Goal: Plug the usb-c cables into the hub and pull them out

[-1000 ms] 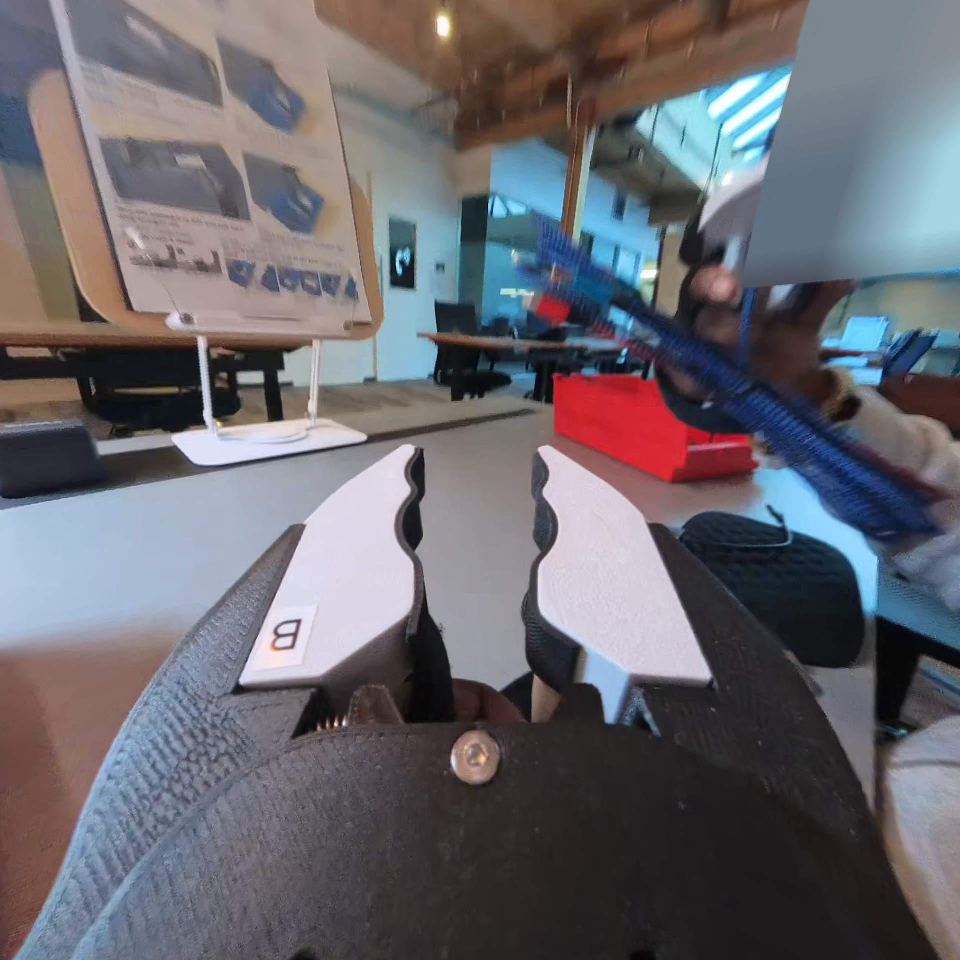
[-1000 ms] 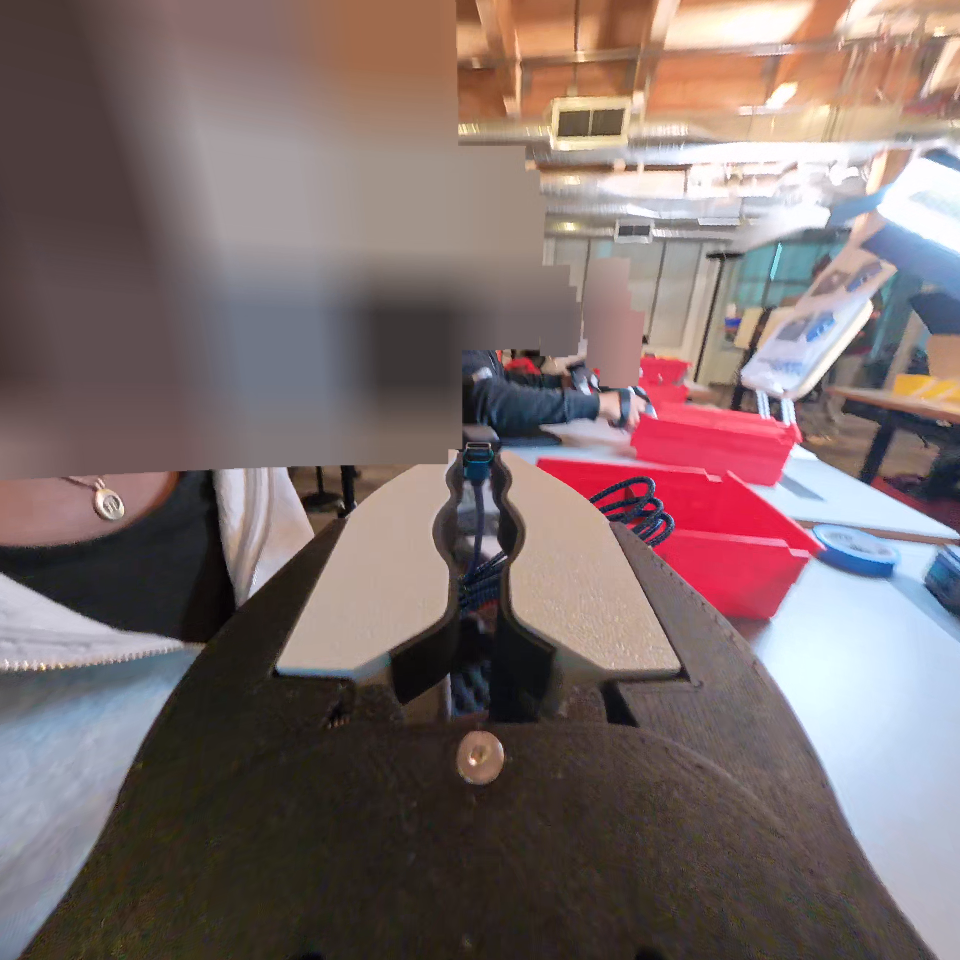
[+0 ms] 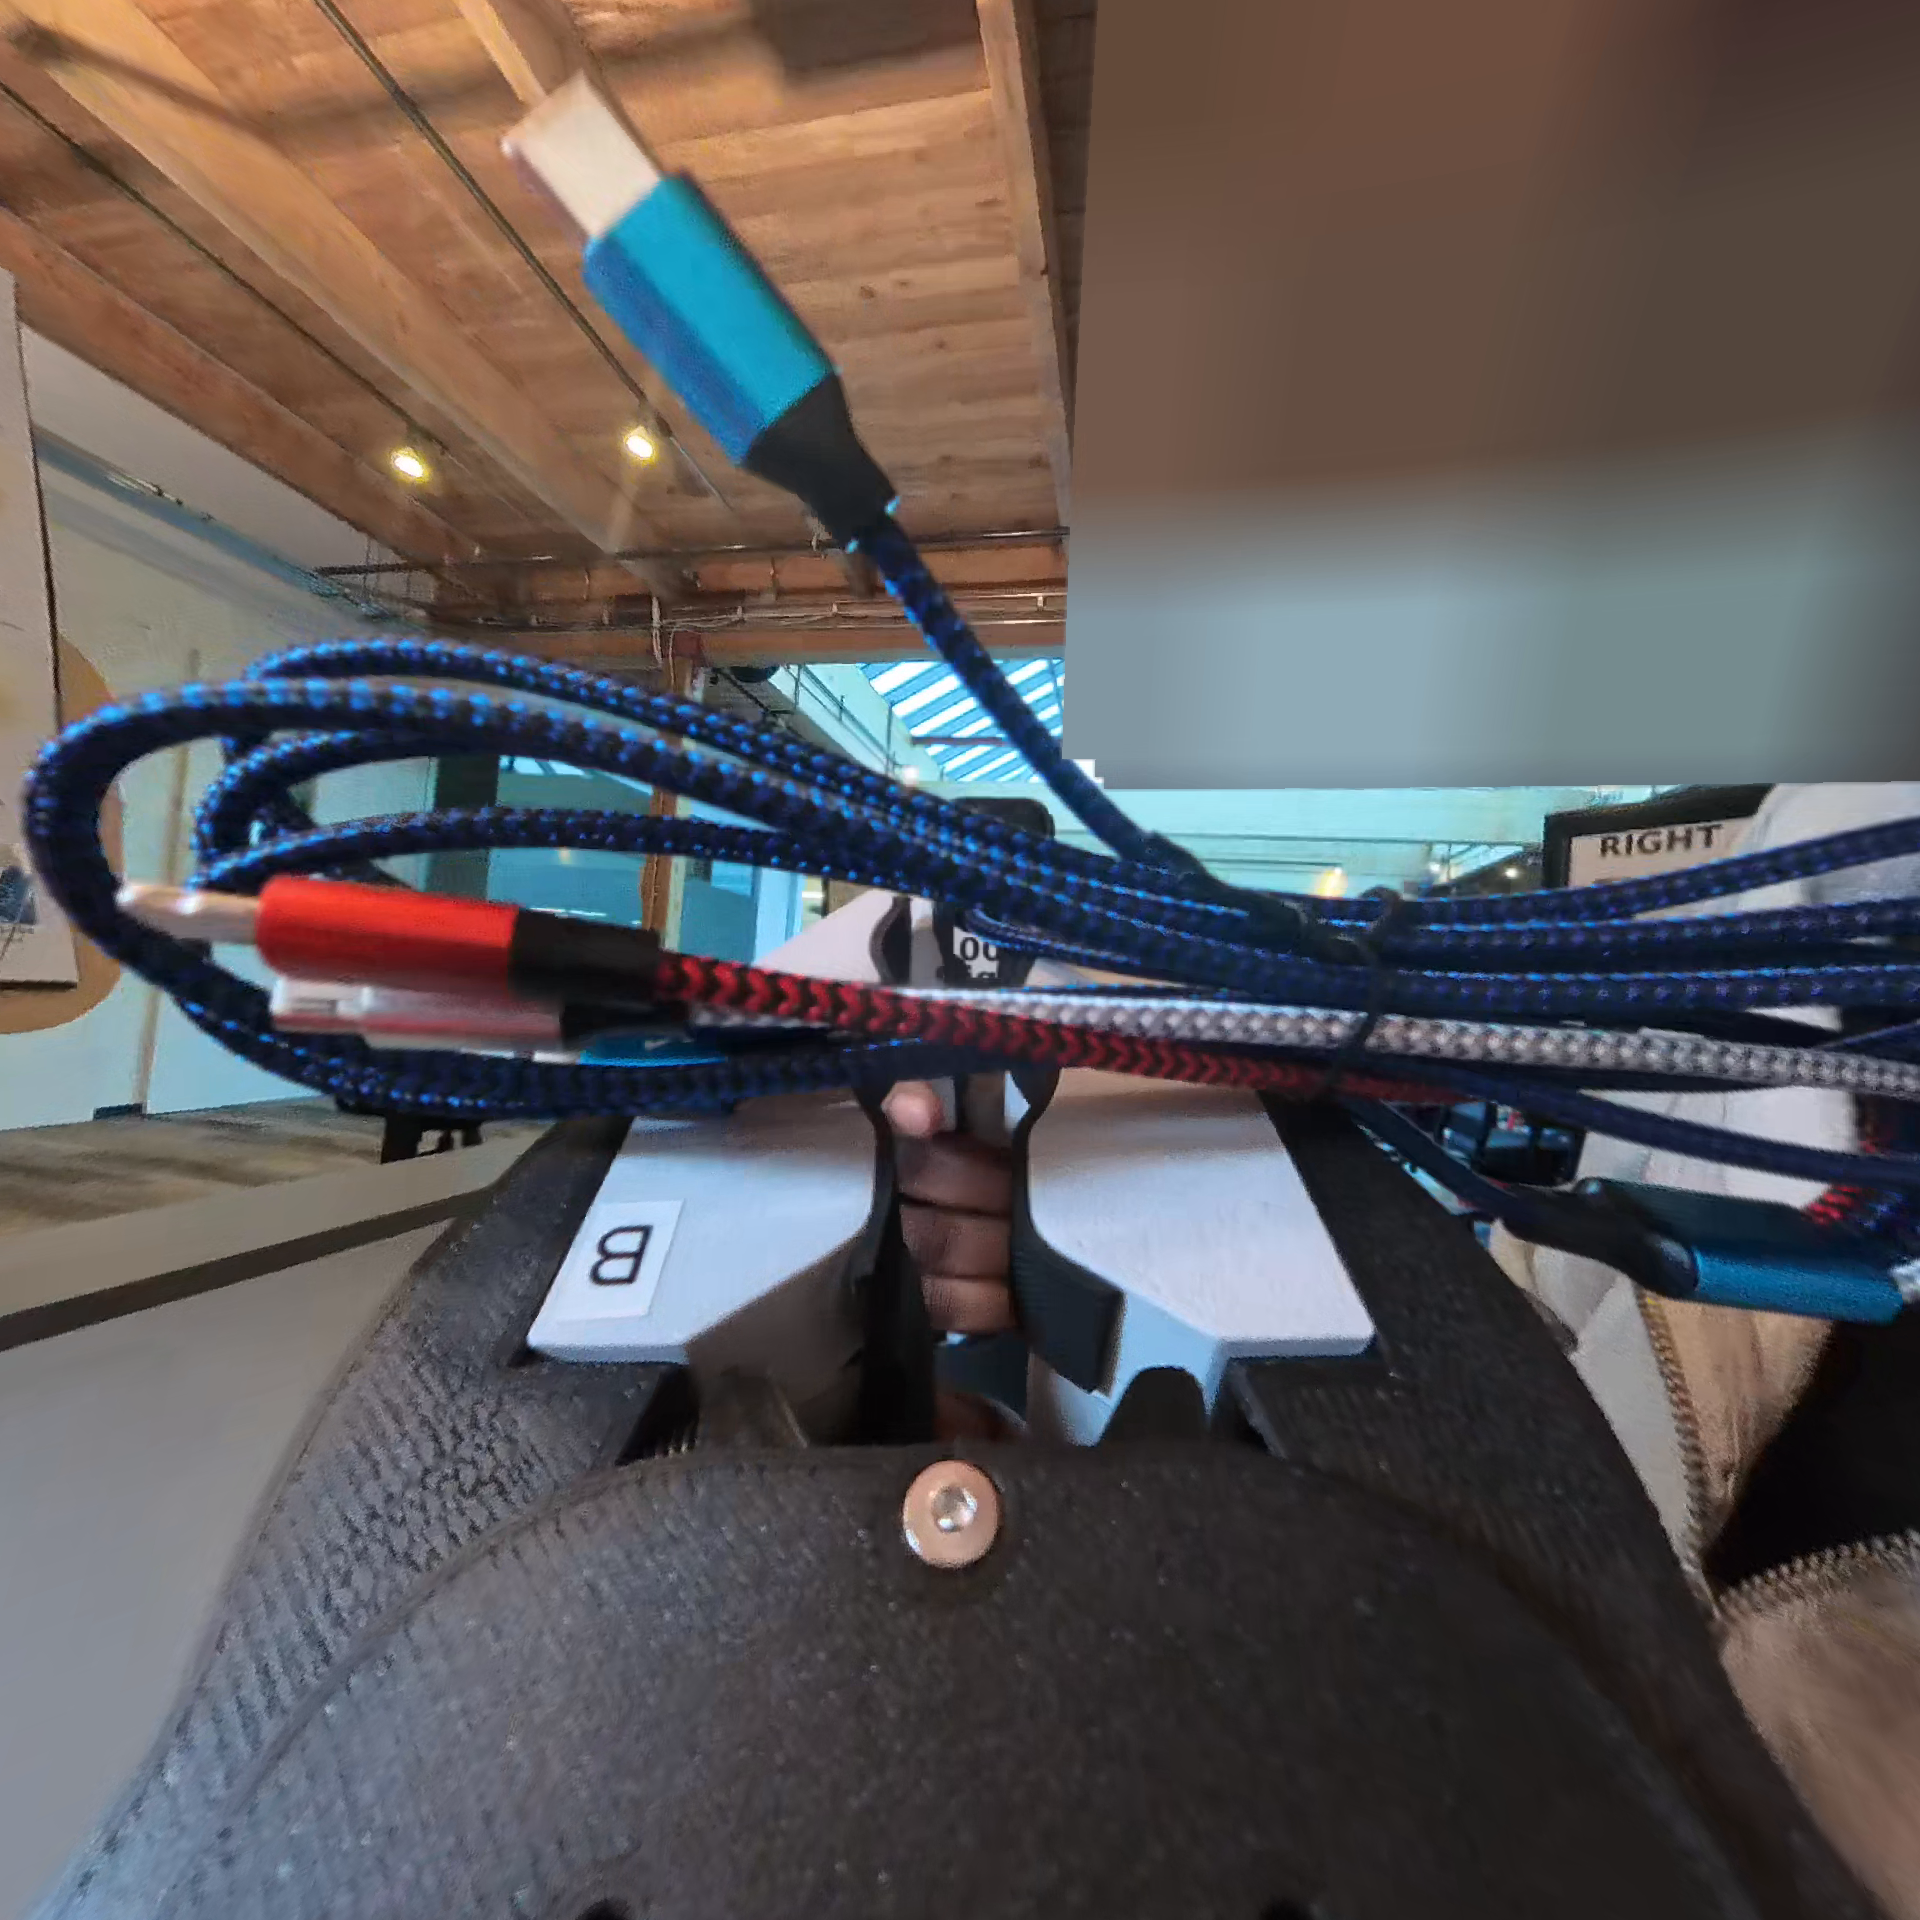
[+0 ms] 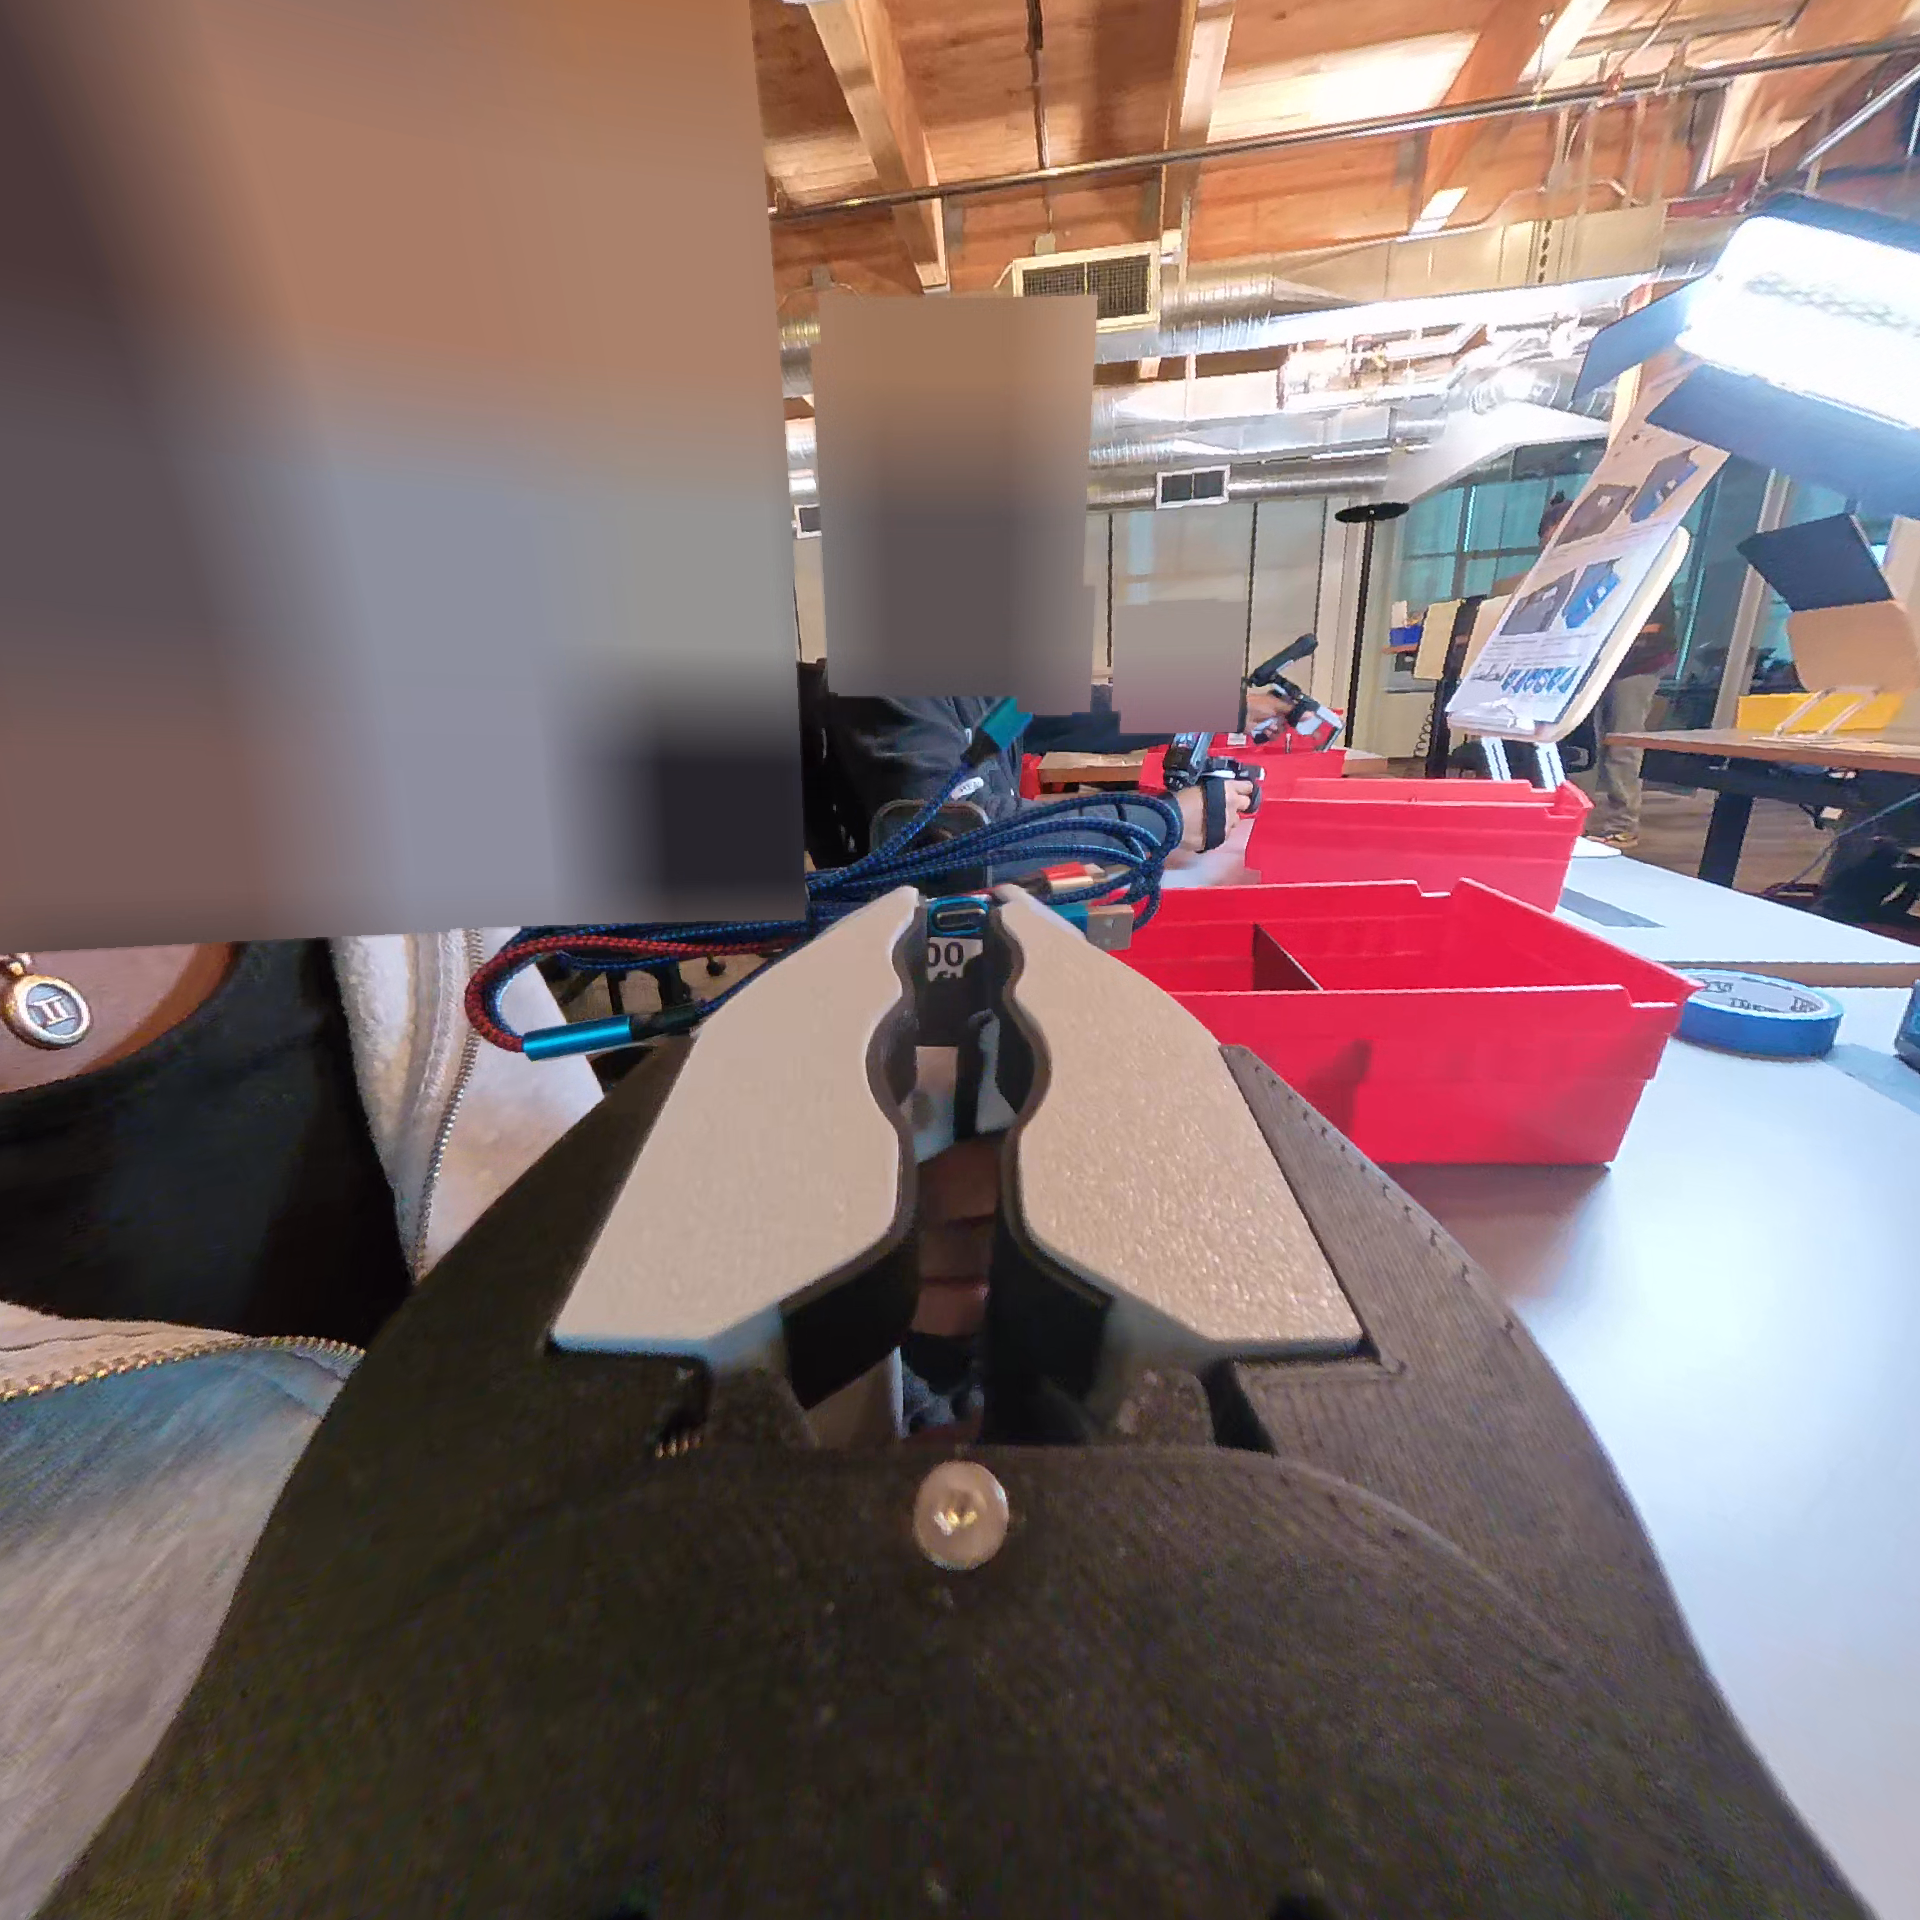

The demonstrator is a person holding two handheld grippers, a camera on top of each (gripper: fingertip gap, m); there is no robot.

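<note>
Right wrist view: right gripper clamped on blue connector of cable bundle held aloft; left gripper fingers near-closed, grip unclear; hub unseen, plugging seemingly not begun—next, locate it.

- Right gripper fingers nearly closed, pinching a blue plug at the tips.
- Cable bundle (blue braid, one red strand) hangs across just beyond the tips, loops to the right, off the table.
- Another blue plug dangles at the left by the person's jacket.
- Red bin on the table, right of the gripper; a second bin behind it.
- Blue tape roll near the table's right edge.
</note>
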